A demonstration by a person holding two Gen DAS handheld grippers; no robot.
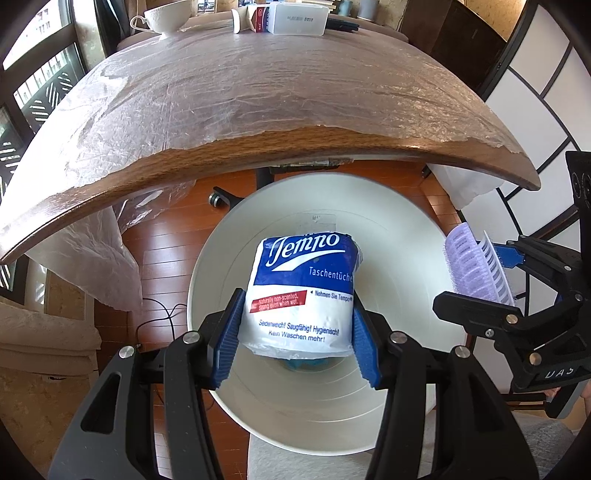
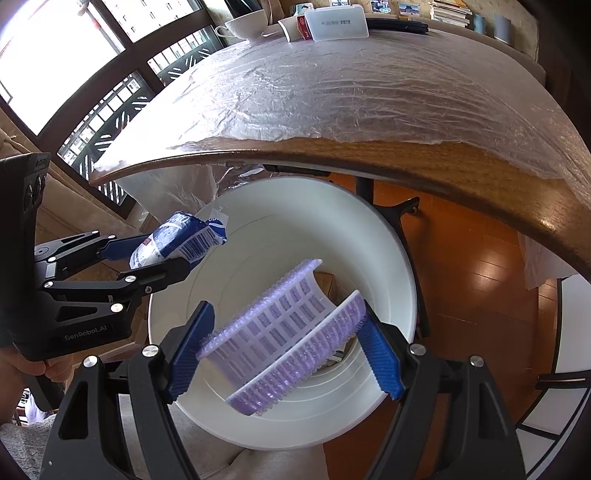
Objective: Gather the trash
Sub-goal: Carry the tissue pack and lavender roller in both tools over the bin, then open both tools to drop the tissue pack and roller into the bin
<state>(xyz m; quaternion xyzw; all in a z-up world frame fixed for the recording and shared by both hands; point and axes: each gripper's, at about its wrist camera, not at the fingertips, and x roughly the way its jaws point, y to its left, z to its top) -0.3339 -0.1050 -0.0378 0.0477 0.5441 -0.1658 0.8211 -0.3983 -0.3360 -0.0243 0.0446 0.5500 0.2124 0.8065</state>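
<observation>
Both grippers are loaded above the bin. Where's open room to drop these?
The white bin gapes under both grippers; only small scraps at its bottom. The table is bare from its near edge to the far clutter: teacup, plastic box.

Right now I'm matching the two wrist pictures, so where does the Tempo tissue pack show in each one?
Left wrist: tissue pack at centre, clamped in the left gripper, over the white bin.
Right wrist: the pack at mid-left, seen side-on in that gripper, above the bin's left rim.
Shared landmark: the white bin below the table edge.
</observation>
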